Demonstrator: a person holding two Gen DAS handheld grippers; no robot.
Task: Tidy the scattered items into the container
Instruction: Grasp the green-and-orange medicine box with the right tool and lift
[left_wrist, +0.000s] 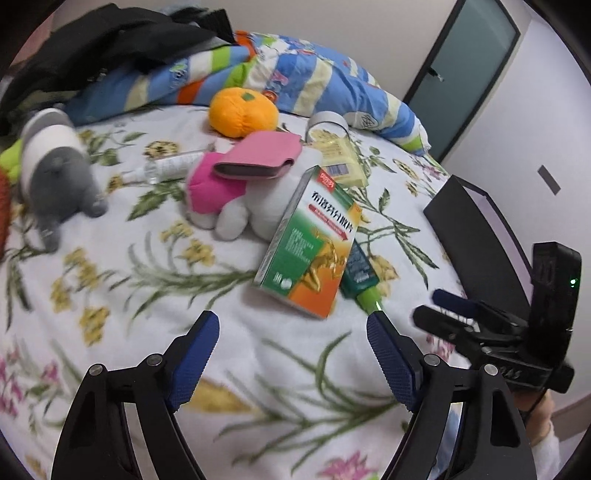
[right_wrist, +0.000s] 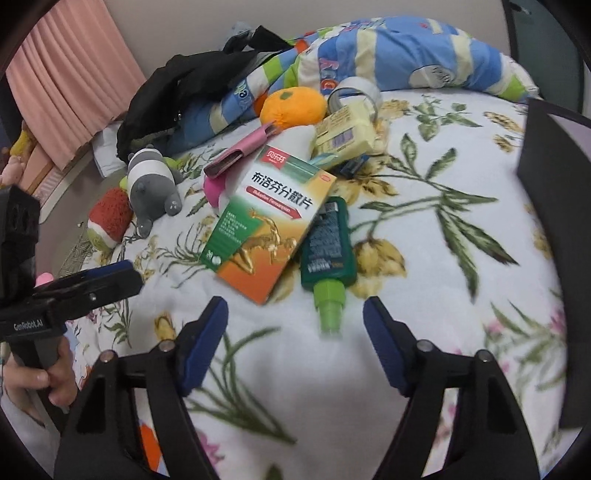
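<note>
A green and orange medicine box (left_wrist: 308, 243) (right_wrist: 267, 229) lies on the flowered bedspread, leaning on a white and pink plush (left_wrist: 236, 192). A green spray bottle (right_wrist: 327, 254) (left_wrist: 360, 273) lies just right of the box. A pink case (left_wrist: 258, 157) (right_wrist: 240, 151), an orange plush (left_wrist: 242, 110) (right_wrist: 293, 105), a yellow packet (left_wrist: 338, 158) (right_wrist: 345, 129), a tape roll (left_wrist: 328, 123) (right_wrist: 356, 90) and a grey panda plush (left_wrist: 55, 166) (right_wrist: 153, 177) lie around. A black container (left_wrist: 476, 236) (right_wrist: 554, 155) stands at the right. My left gripper (left_wrist: 293, 332) is open, short of the box. My right gripper (right_wrist: 295, 317) is open, just before the bottle's nozzle.
A striped quilt (left_wrist: 295, 77) (right_wrist: 388, 55) and a black garment (left_wrist: 110, 44) (right_wrist: 184, 88) are heaped at the back. A red and green plush (right_wrist: 109, 218) lies at the bed's left edge. A syringe-like tube (left_wrist: 166, 168) lies left of the pink case. Pink curtains (right_wrist: 74, 74) hang left.
</note>
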